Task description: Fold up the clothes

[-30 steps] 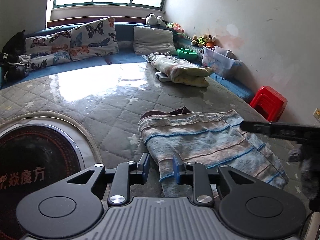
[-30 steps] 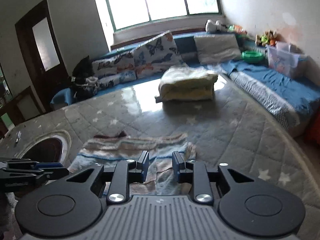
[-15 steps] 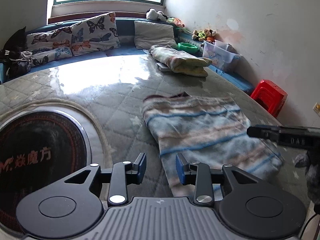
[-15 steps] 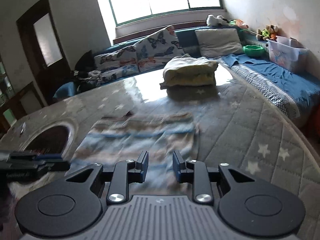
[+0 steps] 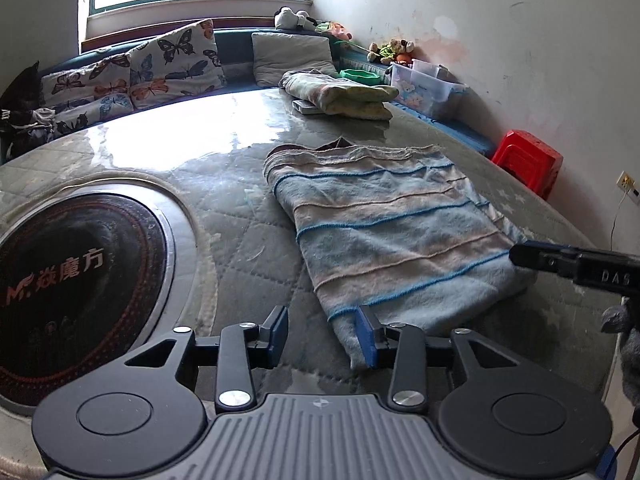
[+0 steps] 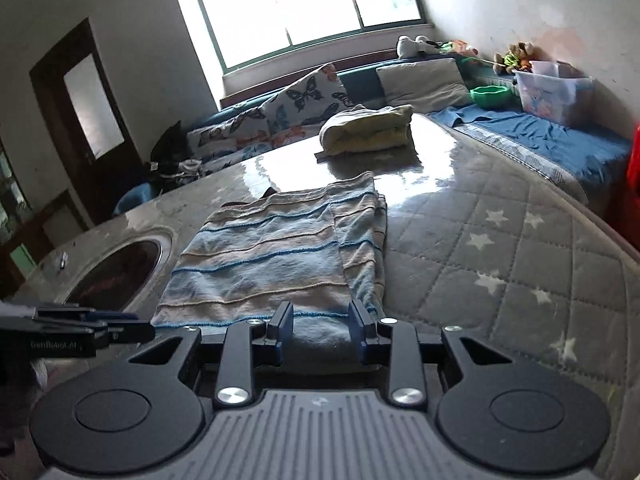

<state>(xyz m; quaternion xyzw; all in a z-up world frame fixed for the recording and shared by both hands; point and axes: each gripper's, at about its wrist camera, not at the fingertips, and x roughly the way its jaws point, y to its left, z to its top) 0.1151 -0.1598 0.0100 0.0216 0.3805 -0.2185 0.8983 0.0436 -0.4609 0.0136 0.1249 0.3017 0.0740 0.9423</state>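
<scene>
A striped blue and beige garment (image 5: 392, 224) lies folded flat on the grey quilted table cover (image 5: 256, 240); it also shows in the right wrist view (image 6: 276, 256). My left gripper (image 5: 322, 330) is open and empty at the garment's near left corner. My right gripper (image 6: 322, 326) is open and empty at the garment's near edge, just above it. The right gripper's fingers (image 5: 560, 258) show at the right of the left wrist view, and the left gripper's fingers (image 6: 80, 322) at the left of the right wrist view.
A round dark cooktop (image 5: 68, 276) is set in the table at the left. A folded yellowish blanket (image 5: 340, 94) lies at the far side. Butterfly cushions (image 5: 160, 68), a plastic box (image 5: 424, 86) and a red stool (image 5: 528, 166) stand around.
Both grippers have opened wider and pulled back toward the near edge. The garment now lies spread out flat and still.
</scene>
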